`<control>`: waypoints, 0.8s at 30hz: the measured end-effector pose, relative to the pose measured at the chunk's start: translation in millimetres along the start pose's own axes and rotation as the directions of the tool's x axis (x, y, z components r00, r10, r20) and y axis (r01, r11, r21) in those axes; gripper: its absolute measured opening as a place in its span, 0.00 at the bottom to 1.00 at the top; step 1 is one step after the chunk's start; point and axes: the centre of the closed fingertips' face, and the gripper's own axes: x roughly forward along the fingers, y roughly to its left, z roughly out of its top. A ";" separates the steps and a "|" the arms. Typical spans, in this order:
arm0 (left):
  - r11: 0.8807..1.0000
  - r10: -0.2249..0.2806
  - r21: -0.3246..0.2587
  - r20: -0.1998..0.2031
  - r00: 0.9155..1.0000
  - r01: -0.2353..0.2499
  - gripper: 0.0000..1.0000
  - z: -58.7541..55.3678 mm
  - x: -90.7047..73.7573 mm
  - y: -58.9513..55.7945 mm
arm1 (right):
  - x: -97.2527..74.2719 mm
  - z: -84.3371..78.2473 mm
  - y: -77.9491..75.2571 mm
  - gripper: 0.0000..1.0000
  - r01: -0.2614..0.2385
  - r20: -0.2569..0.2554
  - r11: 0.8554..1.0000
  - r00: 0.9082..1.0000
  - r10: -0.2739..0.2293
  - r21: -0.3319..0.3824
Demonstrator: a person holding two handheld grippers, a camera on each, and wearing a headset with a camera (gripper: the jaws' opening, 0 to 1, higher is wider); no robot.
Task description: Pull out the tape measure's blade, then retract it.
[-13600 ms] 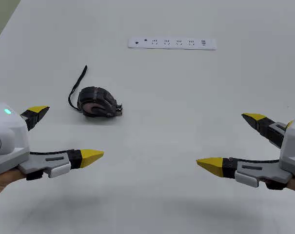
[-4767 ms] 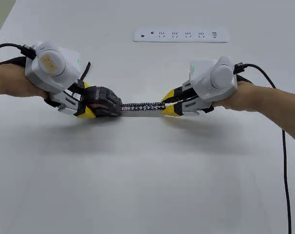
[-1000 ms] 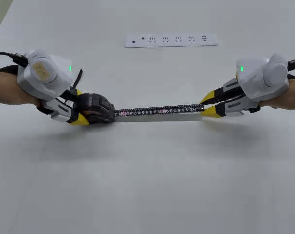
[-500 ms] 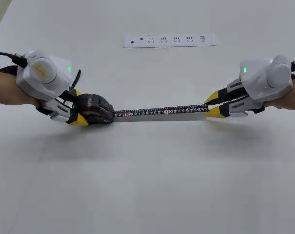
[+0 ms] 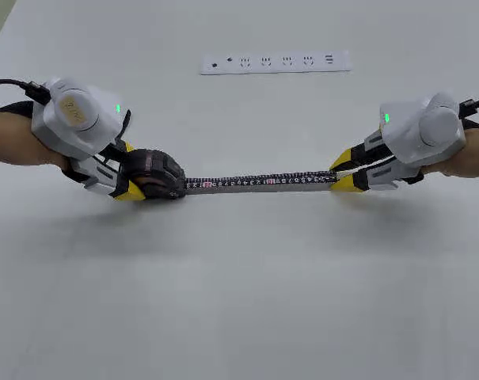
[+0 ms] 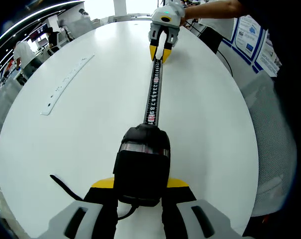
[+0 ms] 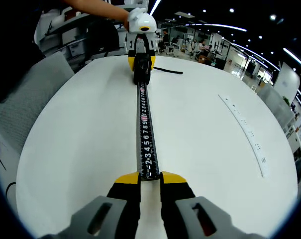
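Black tape measure [image 5: 156, 174] on the white table [image 5: 239, 293], its dark numbered blade [image 5: 259, 182] drawn out.
Left gripper [image 5: 134, 174] clamps the case, right gripper [image 5: 340, 176] pinches the blade tip; the span has stopped growing since a moment ago, so retraction looks due next.

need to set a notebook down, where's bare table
The table is bare on the near side of the blade; a band between blade and power strip too. Crowded along the line from left gripper and case to right gripper.
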 end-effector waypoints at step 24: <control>1.000 -0.012 0.022 -0.012 1.000 0.013 0.32 1.2 0.6 0.0 | -0.1 -1.5 -3.1 0.18 0.018 -0.011 0.999 1.000 -0.018 0.032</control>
